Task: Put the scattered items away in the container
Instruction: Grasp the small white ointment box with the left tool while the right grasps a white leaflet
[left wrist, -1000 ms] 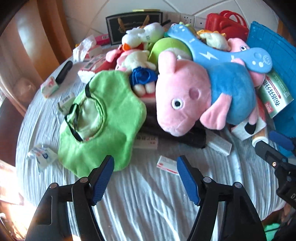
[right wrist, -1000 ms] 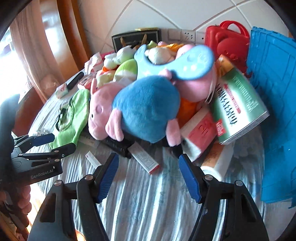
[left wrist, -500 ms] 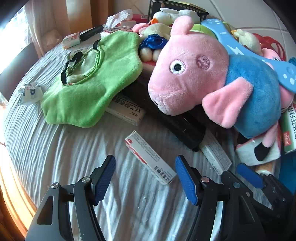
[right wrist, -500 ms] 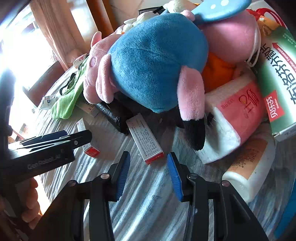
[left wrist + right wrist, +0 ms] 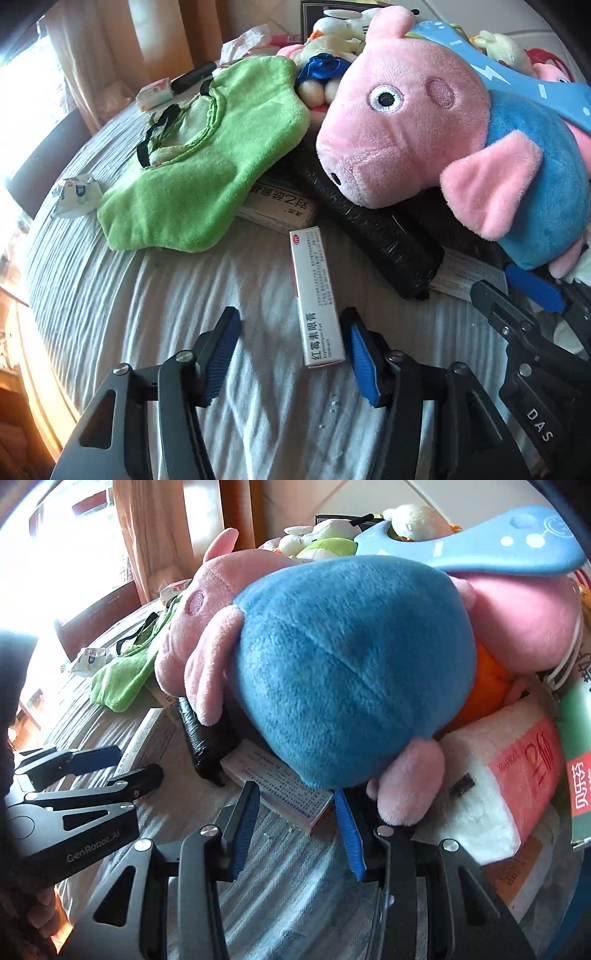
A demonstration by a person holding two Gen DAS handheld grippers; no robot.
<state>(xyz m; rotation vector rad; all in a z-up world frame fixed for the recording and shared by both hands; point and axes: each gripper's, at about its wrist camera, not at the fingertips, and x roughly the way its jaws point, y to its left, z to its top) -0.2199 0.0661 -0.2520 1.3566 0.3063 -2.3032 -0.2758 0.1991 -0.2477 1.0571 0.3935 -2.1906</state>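
- Since the earlier frames both our tongs have sunk toward the striped surface (image 5: 147, 317), and the toys fill more of each view.
- Our left tongs (image 5: 290, 354) are closing around the ointment box (image 5: 317, 299), low centre, pads not touching.
- Our right tongs (image 5: 299, 827) stand narrow about a leaflet box (image 5: 280, 786) under the plush pig (image 5: 343, 672); whether they grip it we cannot tell.

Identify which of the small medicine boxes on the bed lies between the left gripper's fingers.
The eye ointment box, lying free on the sheet between the closing left gripper. The second box is tucked under the green cloth.
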